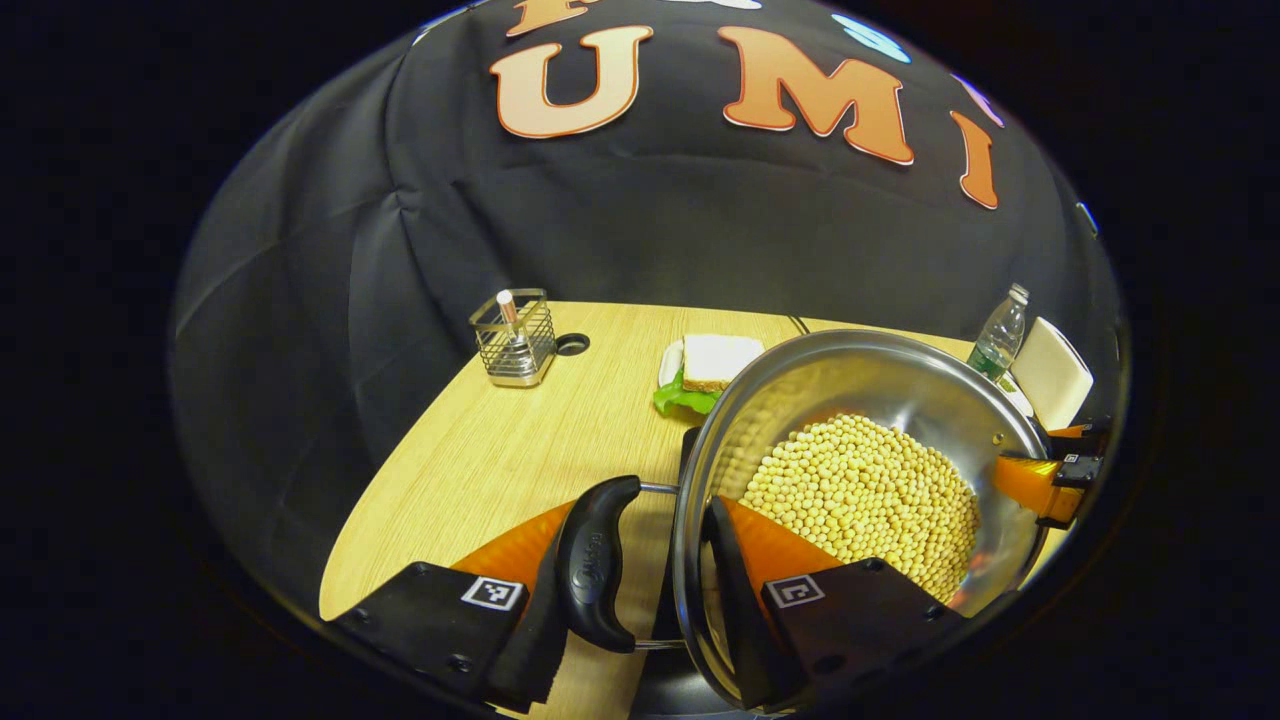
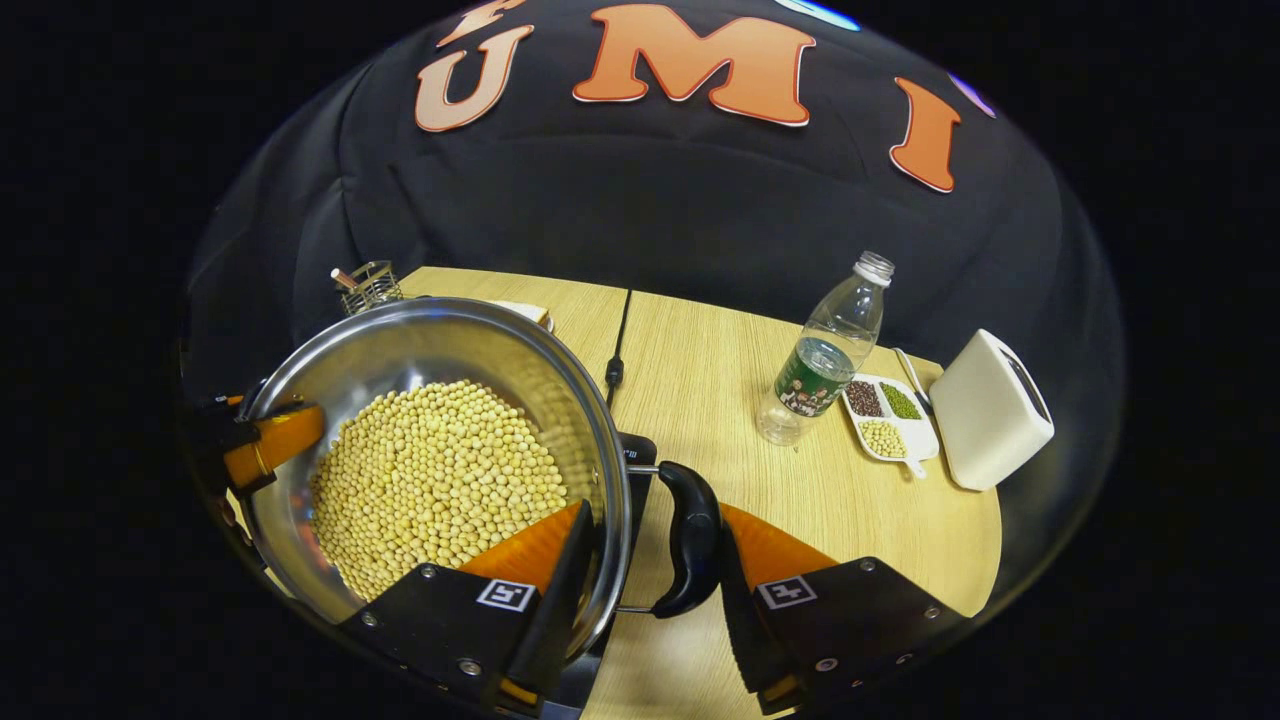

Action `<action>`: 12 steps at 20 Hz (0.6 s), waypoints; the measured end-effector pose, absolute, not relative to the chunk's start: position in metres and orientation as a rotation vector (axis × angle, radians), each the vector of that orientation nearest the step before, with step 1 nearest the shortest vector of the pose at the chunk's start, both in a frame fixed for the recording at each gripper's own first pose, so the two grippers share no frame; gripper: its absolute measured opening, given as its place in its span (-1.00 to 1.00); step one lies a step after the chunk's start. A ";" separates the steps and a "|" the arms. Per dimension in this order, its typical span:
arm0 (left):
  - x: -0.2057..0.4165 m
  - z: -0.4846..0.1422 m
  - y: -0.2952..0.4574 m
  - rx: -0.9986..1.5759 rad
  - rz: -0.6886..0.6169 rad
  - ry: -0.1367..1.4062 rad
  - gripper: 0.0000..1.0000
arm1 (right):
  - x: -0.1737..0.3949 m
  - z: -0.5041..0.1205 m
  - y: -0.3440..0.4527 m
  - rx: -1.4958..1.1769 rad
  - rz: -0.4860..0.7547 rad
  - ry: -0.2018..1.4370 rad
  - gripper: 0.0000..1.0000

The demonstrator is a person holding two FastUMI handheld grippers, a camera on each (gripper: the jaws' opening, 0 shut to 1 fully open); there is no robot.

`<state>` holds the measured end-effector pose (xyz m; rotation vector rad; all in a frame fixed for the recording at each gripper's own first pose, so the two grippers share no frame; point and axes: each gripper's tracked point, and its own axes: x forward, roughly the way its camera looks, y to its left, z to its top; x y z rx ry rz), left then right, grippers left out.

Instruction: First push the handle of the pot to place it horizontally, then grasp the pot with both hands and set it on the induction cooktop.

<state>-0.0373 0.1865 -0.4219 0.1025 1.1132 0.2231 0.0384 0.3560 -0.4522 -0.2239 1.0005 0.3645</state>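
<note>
Gripping the pot [image 1: 860, 400] from both sides, you have each gripper clamped across one of its side handles together with the rim. In the left gripper view, your left gripper [image 1: 655, 560] has one finger outside the black left handle [image 1: 597, 562] and the other inside the steel wall, above the soybeans [image 1: 865, 500] that fill the pot. In the right gripper view, your right gripper [image 2: 650, 555] does the mirror of that: one finger inside the rim, the other pressed against the outer face of the black right handle [image 2: 690, 540]. Both sets of jaws are narrowed around handle and rim.

The pot sits over the dark induction cooktop [image 2: 638, 455], a corner of which shows under its rim; whether the base is touching it you cannot tell. A black cable [image 2: 618, 340] runs from there to the back of the wooden table [image 2: 720, 400].

Past the pot, in the left gripper view, are a wire holder [image 1: 517, 340] and a sandwich [image 1: 705, 365] on a plate. In the right gripper view a water bottle [image 2: 825, 355] stands beside a divided dish [image 2: 890, 420] of beans, with a white box [image 2: 990, 410] just beyond it.
</note>
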 end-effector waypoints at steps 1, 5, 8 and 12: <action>-0.038 -0.422 0.187 0.101 0.222 1.117 0.47 | 0.040 -0.455 0.355 -0.227 0.365 1.002 0.33; -0.034 -0.422 0.187 0.111 0.211 1.135 0.47 | 0.037 -0.465 0.354 -0.234 0.368 1.022 0.33; -0.035 -0.424 0.188 0.110 0.209 1.132 0.47 | 0.042 -0.464 0.356 -0.223 0.365 1.008 0.33; -0.034 -0.426 0.186 0.098 0.204 1.134 0.42 | 0.047 -0.470 0.353 -0.213 0.348 1.016 0.33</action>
